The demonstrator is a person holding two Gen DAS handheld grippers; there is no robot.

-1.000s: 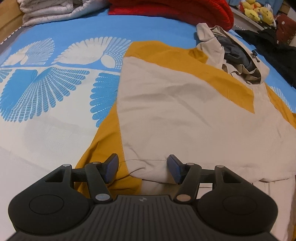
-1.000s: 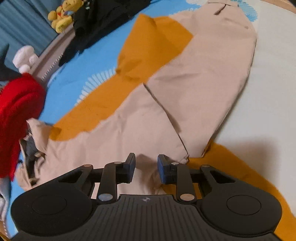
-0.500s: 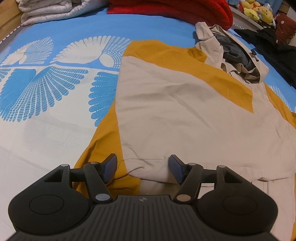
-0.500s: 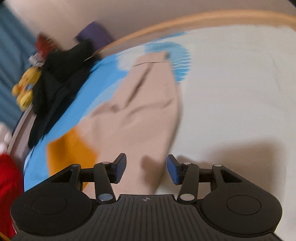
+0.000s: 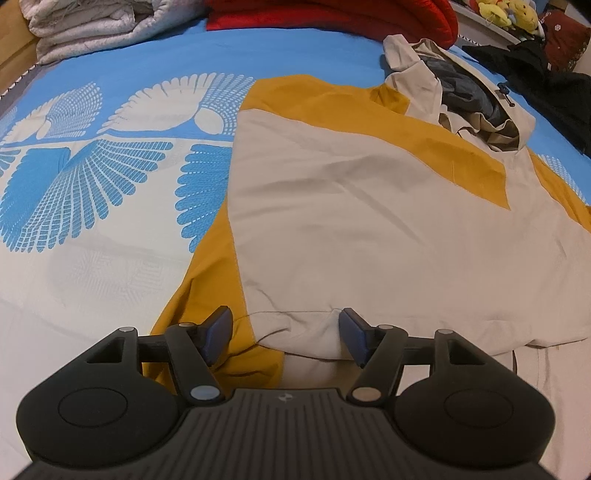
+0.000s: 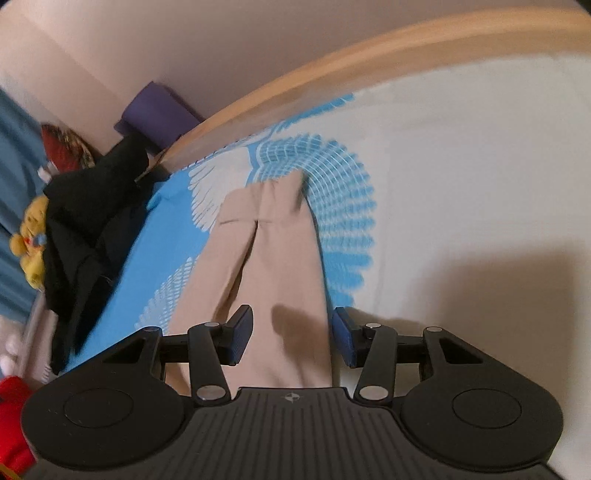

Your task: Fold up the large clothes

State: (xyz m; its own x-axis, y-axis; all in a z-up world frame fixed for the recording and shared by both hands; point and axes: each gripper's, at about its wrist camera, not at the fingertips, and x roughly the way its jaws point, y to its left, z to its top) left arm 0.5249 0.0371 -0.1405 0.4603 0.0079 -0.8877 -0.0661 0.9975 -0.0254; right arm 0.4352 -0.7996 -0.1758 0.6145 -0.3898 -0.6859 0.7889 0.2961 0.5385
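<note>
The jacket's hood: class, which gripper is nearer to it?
Probably left. The left gripper hovers at the hem, with the hood across the jacket. The right gripper is over a sleeve, hood unseen.

Blue-and-white feather-print bedsheet — folded grey quilt and red blanket beyond.

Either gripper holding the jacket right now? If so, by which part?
Nothing is held. The left gripper is open over the jacket's folded edge; the right gripper is open above its sleeve.
</note>
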